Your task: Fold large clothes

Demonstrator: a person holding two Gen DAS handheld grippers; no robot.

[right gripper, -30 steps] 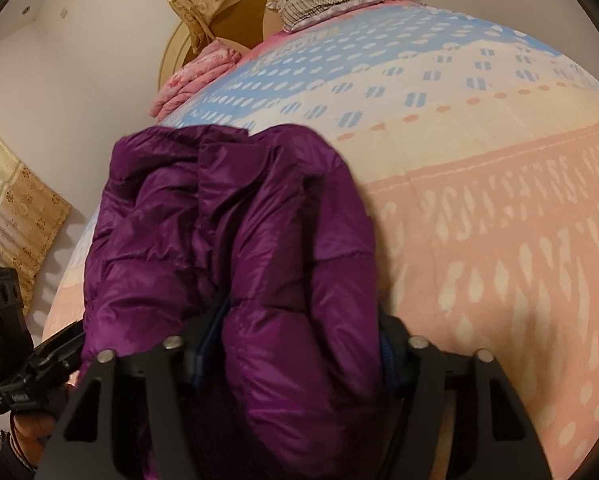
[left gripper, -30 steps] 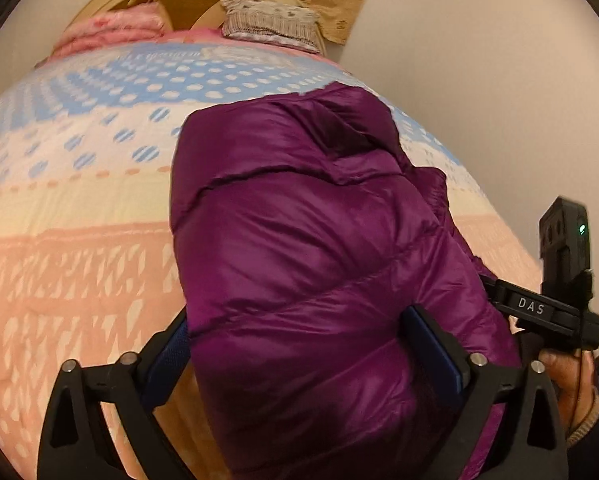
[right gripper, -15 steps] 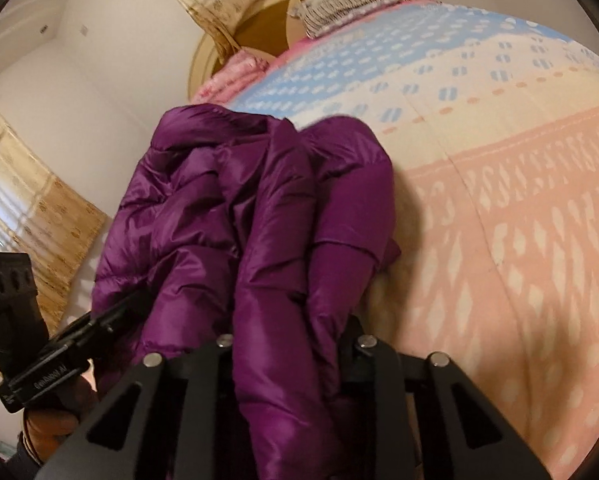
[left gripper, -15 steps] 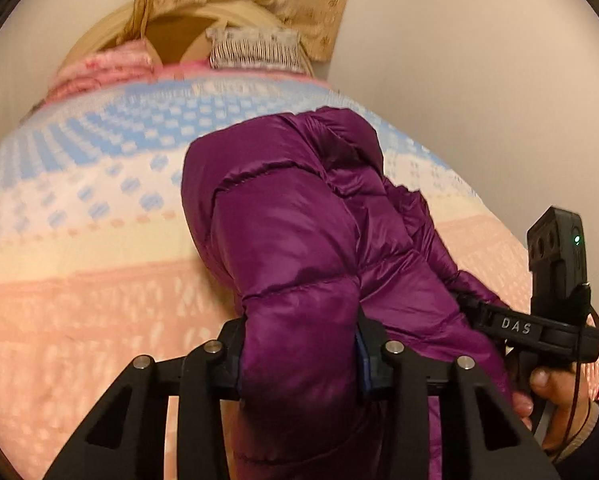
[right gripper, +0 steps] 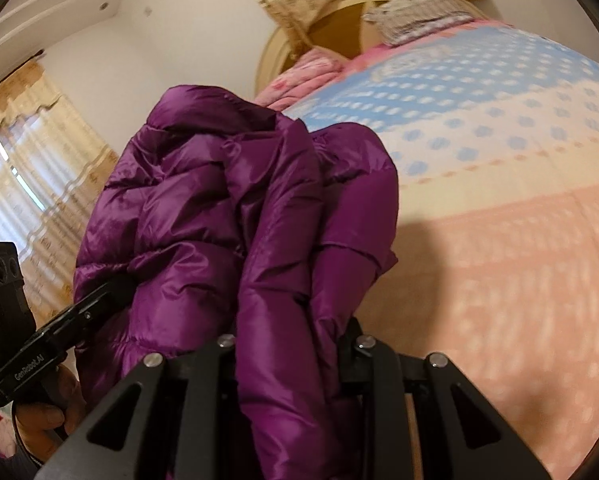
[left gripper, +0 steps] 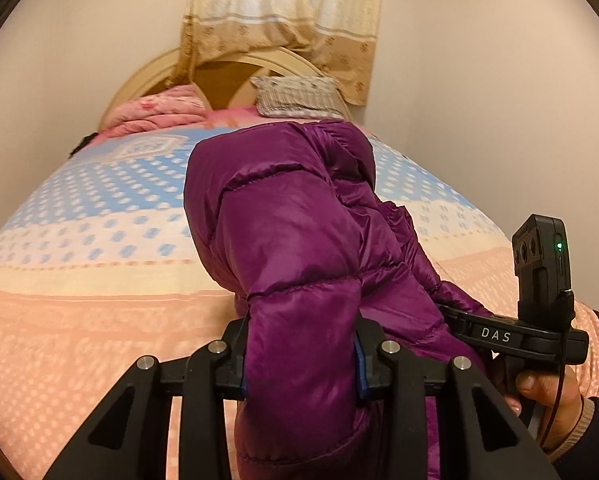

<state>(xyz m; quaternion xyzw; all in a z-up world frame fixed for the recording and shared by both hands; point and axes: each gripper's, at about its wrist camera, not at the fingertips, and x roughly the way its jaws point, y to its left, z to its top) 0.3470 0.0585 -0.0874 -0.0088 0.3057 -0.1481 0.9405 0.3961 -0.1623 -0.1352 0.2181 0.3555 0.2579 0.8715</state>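
A shiny purple quilted down jacket (left gripper: 295, 248) is lifted above the bed (left gripper: 79, 280), bunched between both grippers. My left gripper (left gripper: 299, 360) is shut on a thick fold of the jacket. My right gripper (right gripper: 287, 344) is shut on another fold of the jacket (right gripper: 227, 216). The right gripper also shows at the right of the left wrist view (left gripper: 495, 332), and the left gripper at the lower left of the right wrist view (right gripper: 71, 320). The jacket's lower part hangs below the frames and is hidden.
The bed has a blue, cream and peach patterned cover (right gripper: 499, 240). A pink folded quilt (left gripper: 159, 114) and a striped pillow (left gripper: 295, 96) lie by the round headboard (left gripper: 227, 72). Beige curtains (right gripper: 31, 184) hang on the walls. A plain wall (left gripper: 499, 100) runs along the bed.
Both grippers closed on folds of the jacket and rose, lifting it off the bed. The views tilted up toward the headboard and curtains.
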